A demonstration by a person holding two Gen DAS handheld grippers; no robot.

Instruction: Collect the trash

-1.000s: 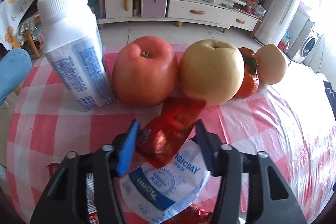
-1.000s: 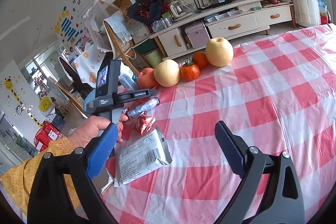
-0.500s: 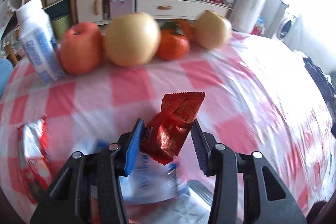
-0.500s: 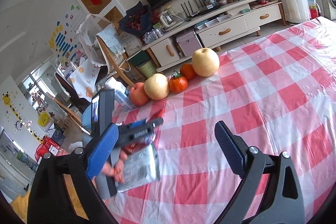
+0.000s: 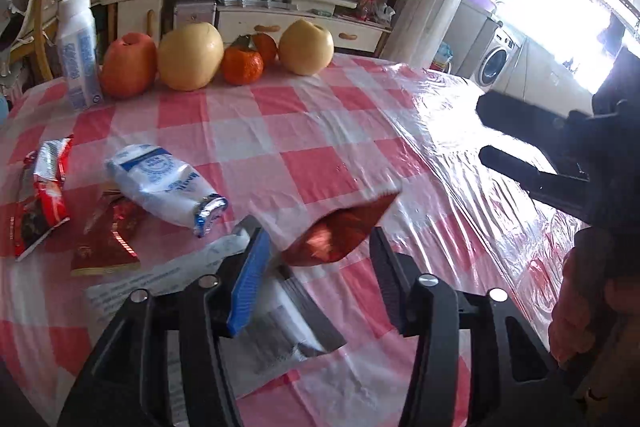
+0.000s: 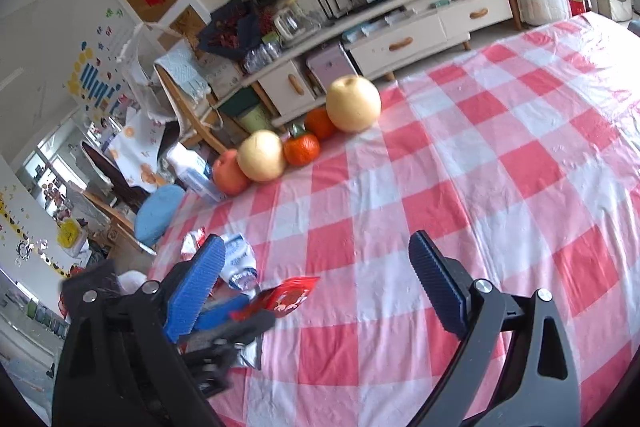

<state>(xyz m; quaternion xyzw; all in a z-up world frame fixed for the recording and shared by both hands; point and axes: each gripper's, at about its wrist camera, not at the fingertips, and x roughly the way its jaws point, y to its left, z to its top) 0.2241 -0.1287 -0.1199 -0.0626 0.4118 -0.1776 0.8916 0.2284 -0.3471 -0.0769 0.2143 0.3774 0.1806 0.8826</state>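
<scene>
The red snack wrapper lies loose between the opening fingers of the left gripper, its long axis slanting up-right above the counter. The right gripper gapes empty.

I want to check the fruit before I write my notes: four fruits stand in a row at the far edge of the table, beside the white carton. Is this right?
Not quite: there are five fruits, not four. The left wrist view shows a red apple, a pear, two oranges and another pear, beside the white carton.
</scene>
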